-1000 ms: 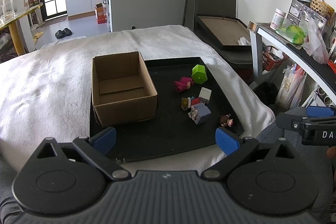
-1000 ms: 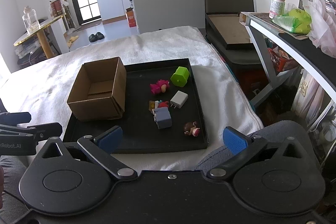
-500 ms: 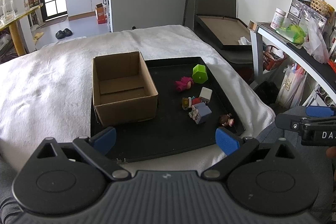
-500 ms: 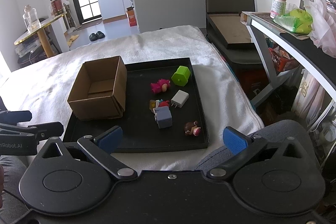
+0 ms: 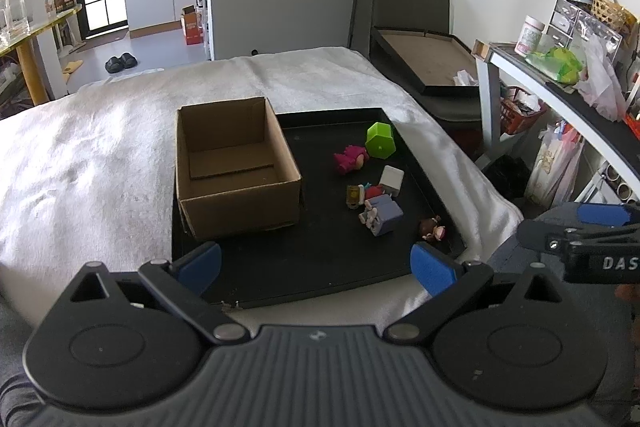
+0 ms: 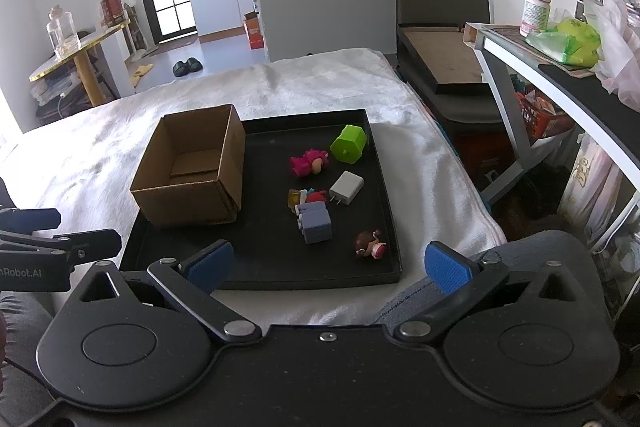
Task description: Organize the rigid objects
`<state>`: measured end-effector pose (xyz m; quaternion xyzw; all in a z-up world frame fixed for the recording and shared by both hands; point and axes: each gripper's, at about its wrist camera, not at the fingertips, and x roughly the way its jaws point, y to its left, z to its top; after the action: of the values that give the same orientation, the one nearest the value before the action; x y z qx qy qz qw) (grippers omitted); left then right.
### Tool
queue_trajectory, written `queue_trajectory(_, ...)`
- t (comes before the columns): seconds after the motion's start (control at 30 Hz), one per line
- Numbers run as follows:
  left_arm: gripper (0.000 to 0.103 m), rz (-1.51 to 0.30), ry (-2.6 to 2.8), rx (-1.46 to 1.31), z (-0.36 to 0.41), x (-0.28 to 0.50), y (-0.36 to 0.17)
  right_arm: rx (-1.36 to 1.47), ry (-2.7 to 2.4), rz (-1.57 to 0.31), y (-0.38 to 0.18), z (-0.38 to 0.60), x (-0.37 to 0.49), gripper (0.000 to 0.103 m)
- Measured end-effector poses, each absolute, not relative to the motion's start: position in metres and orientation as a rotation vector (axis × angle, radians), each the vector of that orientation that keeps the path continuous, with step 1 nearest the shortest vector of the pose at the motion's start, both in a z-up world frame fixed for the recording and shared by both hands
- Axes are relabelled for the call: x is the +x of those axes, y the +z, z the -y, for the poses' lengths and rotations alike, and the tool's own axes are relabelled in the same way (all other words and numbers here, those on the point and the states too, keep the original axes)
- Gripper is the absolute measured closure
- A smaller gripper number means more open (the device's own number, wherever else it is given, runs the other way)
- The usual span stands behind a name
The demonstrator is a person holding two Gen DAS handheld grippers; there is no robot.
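Both held back at the near edge of the tray, left gripper and right gripper with jaws spread and empty, probably readying a first pick from toys scattered right of the empty box.

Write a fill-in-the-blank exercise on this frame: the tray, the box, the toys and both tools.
1. The open brown cardboard box stands at the ____ end of the shallow black tray.
2. Inside, the box holds ____.
3. The white plug-in charger block lies nearer the camera than the lime ____ plastic block.
4. The left tool and the right tool both have their blue-padded jaws ____.

Missing words: left; nothing; green; open
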<state>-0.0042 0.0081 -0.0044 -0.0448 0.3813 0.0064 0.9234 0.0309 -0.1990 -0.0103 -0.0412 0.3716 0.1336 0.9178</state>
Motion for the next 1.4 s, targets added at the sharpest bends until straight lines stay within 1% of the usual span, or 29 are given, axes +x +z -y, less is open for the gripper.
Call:
queue_trajectory(0.4, 0.002, -0.789, 0.066, -0.083, -0.015, 0.012, -0.019, -0.094, 0.341, -0.747, -0.022, 0.189, 0.042, 0.0)
queue_trajectory(0.9, 0.003, -0.81, 0.122, -0.108, -0.031, 0.059, -0.048, -0.073, 0.346, -0.822, -0.059, 0.187, 0.082, 0.001)
queue_trajectory(0.97, 0.003, -0.814, 0.122, -0.12, -0.034, 0.066, -0.052, -0.074, 0.341, -0.83, -0.063, 0.188, 0.088, 0.005)
queue_trajectory(1.03, 0.003, -0.816, 0.132, -0.126, -0.036, 0.072, -0.055, -0.064, 0.336, -0.844, -0.067, 0.19, 0.094, 0.005)
queue_trajectory(1.13, 0.003, -0.819, 0.152, -0.129, -0.04, 0.081, -0.058, -0.05, 0.33, -0.865, -0.072, 0.192, 0.104, 0.012)
queue_trajectory(1.2, 0.003, -0.821, 0.165, -0.128, -0.043, 0.087, -0.06, -0.039, 0.323, -0.886, -0.077, 0.194, 0.112, 0.015)
queue_trajectory(1.27, 0.003, -0.824, 0.186, -0.143, -0.049, 0.092, -0.062, -0.011, 0.323, -0.911, -0.082, 0.197, 0.119, 0.021)
queue_trajectory(1.4, 0.004, -0.832, 0.227, -0.181, -0.065, 0.102, -0.07, 0.023, 0.316, -0.949, -0.093, 0.199, 0.132, 0.025)
